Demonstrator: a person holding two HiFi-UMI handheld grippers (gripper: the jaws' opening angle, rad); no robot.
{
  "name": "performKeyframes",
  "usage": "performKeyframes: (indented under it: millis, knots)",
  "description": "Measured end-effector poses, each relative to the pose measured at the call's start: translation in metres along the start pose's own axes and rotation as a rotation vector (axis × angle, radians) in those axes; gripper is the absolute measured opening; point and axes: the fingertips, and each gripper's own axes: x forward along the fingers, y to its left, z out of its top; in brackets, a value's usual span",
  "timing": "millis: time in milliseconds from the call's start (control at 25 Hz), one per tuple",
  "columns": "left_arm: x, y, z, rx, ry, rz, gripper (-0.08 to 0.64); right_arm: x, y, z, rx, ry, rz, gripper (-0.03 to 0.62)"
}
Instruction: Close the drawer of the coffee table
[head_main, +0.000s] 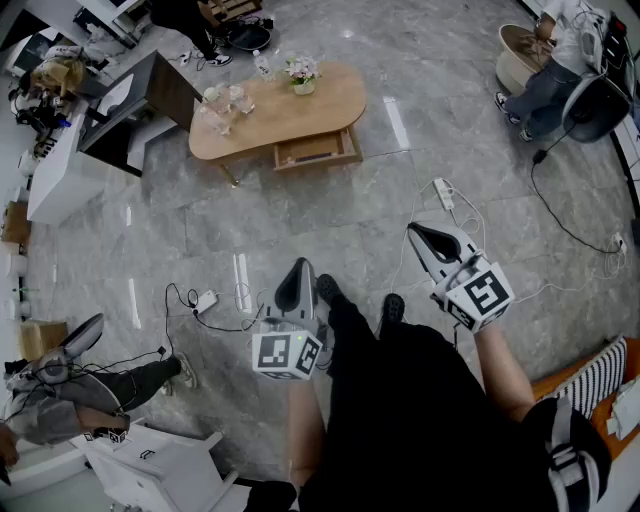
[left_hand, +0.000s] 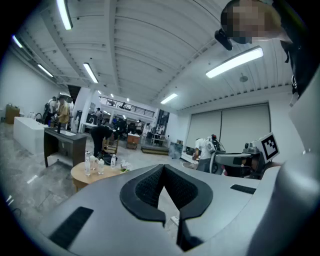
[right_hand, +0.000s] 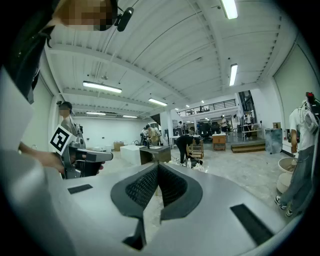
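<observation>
The oval wooden coffee table (head_main: 330, 95) stands far ahead on the grey stone floor. Its drawer (head_main: 316, 150) is pulled out towards me, under the table's near edge. The table (left_hand: 87, 176) also shows small at the left of the left gripper view. My left gripper (head_main: 300, 264) is shut and empty, held low in front of my legs. My right gripper (head_main: 413, 229) is shut and empty too, a little further forward on the right. Both point roughly level, well short of the drawer. Each gripper view shows its own jaws pressed tip to tip, the left gripper (left_hand: 163, 168) and the right gripper (right_hand: 158, 166).
Bottles and glasses (head_main: 224, 106) and a flower pot (head_main: 303, 76) stand on the table. Power strips (head_main: 443, 192) (head_main: 206, 300) and cables lie on the floor between me and it. A dark desk (head_main: 152, 92) stands left; a person (head_main: 552, 62) sits at the far right.
</observation>
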Motion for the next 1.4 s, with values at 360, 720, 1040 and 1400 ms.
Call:
performKeyframes:
  millis: [360,720,1040,1400]
  knots:
    - [0.01,-0.021,0.002,0.021,-0.001,0.006,0.014,-0.018,-0.021,-0.004,-0.002,-0.002,-0.011,0.012]
    - [0.011,-0.012,-0.004,0.008,0.026,0.054,0.014,-0.015,-0.042,-0.009,0.123,-0.035,-0.045,0.012]
    - [0.024,0.03,-0.012,0.001,0.056,0.066,0.014,0.02,-0.053,-0.013,0.146,-0.021,-0.087,0.012]
    - [0.085,0.112,0.01,-0.035,0.037,0.023,0.014,0.1,-0.069,0.003,0.109,0.022,-0.145,0.014]
